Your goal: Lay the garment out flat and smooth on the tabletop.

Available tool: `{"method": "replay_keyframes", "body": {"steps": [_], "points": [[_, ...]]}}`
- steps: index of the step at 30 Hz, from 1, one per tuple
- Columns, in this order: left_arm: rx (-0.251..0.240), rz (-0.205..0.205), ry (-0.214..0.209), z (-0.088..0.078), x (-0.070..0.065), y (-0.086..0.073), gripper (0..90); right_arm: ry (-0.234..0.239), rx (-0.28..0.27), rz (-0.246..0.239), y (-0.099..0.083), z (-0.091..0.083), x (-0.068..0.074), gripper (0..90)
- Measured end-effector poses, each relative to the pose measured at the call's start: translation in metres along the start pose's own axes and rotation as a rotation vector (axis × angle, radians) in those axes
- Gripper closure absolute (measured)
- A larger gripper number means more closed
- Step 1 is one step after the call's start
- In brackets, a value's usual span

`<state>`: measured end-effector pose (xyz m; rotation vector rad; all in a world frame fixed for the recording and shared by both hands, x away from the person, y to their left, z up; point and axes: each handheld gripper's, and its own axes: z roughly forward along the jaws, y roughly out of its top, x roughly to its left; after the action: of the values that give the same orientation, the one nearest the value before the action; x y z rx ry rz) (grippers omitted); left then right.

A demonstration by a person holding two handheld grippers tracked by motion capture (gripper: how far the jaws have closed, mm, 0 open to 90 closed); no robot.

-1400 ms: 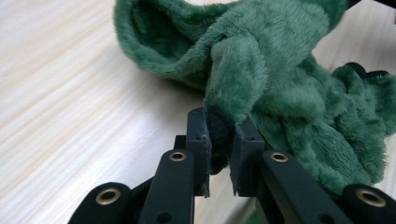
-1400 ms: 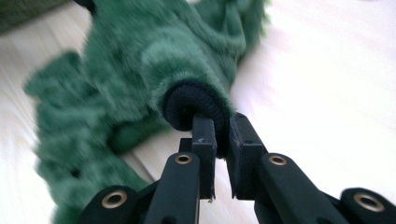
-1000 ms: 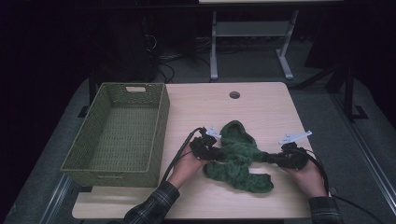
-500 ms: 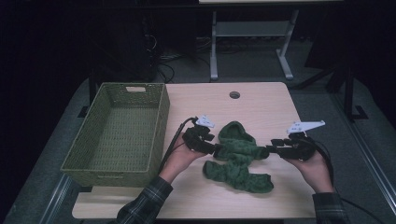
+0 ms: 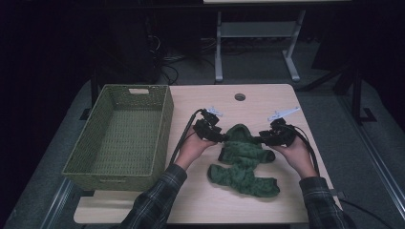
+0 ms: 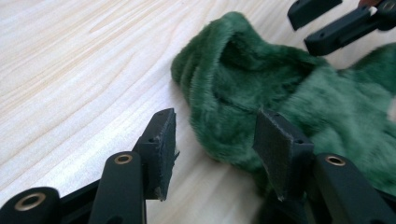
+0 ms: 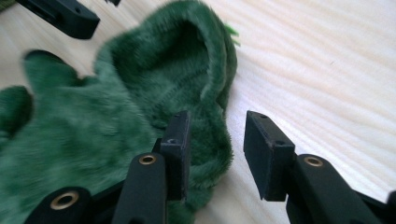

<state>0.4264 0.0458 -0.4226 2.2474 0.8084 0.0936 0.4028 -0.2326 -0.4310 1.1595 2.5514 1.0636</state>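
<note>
Plush (image 5: 244, 157), fuzzy green, rumpled

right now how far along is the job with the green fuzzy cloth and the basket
Early stage. The green fuzzy cloth lies rumpled on the table, outside the woven basket, which holds nothing. In hand: the left claw and right claw sit at its two sides, jaws just opened and gripping nothing. Left, probably: regrasp it, tidy or fold it, and move it to the basket.

The basket (image 5: 122, 138) sits left of the garment (image 5: 243, 160), probably apart, on the table (image 5: 286, 200).
</note>
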Motion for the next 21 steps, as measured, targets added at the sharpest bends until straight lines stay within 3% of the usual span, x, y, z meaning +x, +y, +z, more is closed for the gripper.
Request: {"method": "replay_keyframes", "body": {"steps": [3, 4, 10, 11, 14, 17, 21], "points": [[0.023, -0.005, -0.008, 0.007, 0.002, -0.002, 45.9, 0.007, 0.042, 0.013, -0.005, 0.013, -0.005, 60.8], [0.018, -0.019, -0.012, 0.01, 0.001, -0.003, 45.9, 0.007, 0.042, 0.013, -0.005, 0.013, -0.005, 60.8], [0.055, -0.003, -0.01, 0.022, -0.002, -0.006, 46.2, 0.014, 0.053, 0.027, -0.007, 0.02, -0.005, 65.3], [0.088, 0.017, 0.004, 0.026, -0.002, -0.007, 51.7, 0.012, 0.063, 0.02, -0.007, 0.023, -0.004, 70.4], [0.111, 0.027, 0.012, 0.029, -0.002, -0.008, 57.6, 0.006, 0.076, 0.019, -0.008, 0.025, -0.004, 74.2], [0.127, 0.059, 0.017, 0.03, -0.005, -0.009, 80.8, 0.012, 0.078, 0.018, -0.01, 0.026, -0.004, 83.1], [0.115, 0.076, 0.032, 0.026, -0.007, -0.007, 85.7, 0.01, 0.072, 0.009, -0.009, 0.021, -0.002, 84.9]]}}
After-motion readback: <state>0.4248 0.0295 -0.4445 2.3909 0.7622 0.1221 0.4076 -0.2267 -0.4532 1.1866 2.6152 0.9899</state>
